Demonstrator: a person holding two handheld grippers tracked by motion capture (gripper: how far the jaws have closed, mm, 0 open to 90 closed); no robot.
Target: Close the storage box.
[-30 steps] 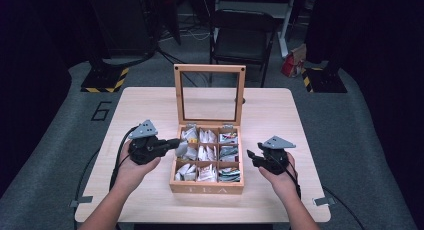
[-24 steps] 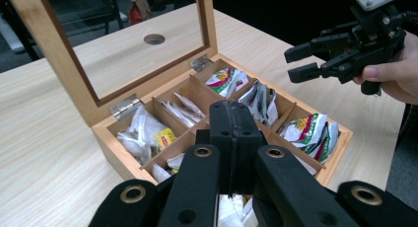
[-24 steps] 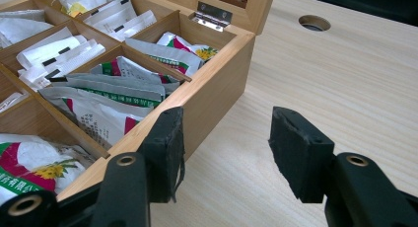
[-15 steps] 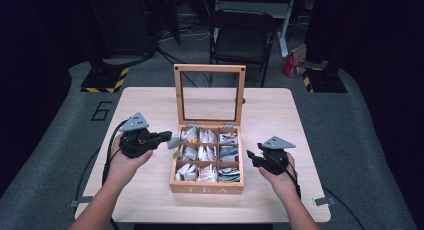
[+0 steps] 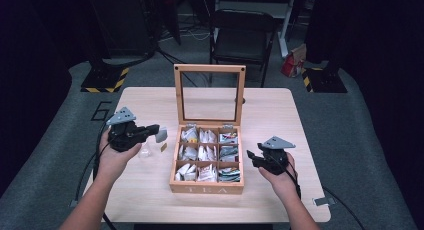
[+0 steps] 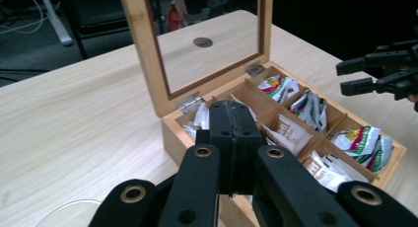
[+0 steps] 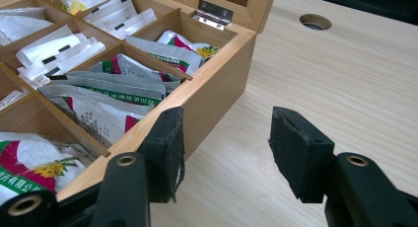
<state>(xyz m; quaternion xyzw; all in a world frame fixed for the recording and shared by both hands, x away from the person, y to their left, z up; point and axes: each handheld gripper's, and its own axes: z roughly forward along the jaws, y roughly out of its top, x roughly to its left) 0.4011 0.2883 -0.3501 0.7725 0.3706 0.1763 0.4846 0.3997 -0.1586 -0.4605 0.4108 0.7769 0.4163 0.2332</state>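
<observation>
A wooden tea box [image 5: 206, 187] stands open mid-table, its glass lid [image 5: 177, 95] upright, and its compartments hold several sachets. My left gripper [image 5: 156, 131] hovers left of the box, shut on a grey-white tea sachet [image 5: 161, 135] that sticks out past its tips. A small yellowish tag [image 5: 163, 147] shows just below the sachet. In the left gripper view the pads [image 6: 231, 138] press flat together in front of the box [image 6: 172, 133]. My right gripper [image 5: 252, 157] rests right of the box. Its jaws [image 7: 224, 153] stand open with bare table between them, beside the box wall [image 7: 212, 94].
A clear plastic piece [image 5: 145, 151] lies on the table under my left gripper. A round cable hole [image 5: 242, 100] sits behind the lid. A black chair [image 5: 242, 35] stands beyond the far edge. The other hand's gripper [image 6: 355, 74] appears across the box.
My left gripper has drawn back to the left and slightly up from over the box's left column, carrying the sachet. The right gripper has stayed where it was.
</observation>
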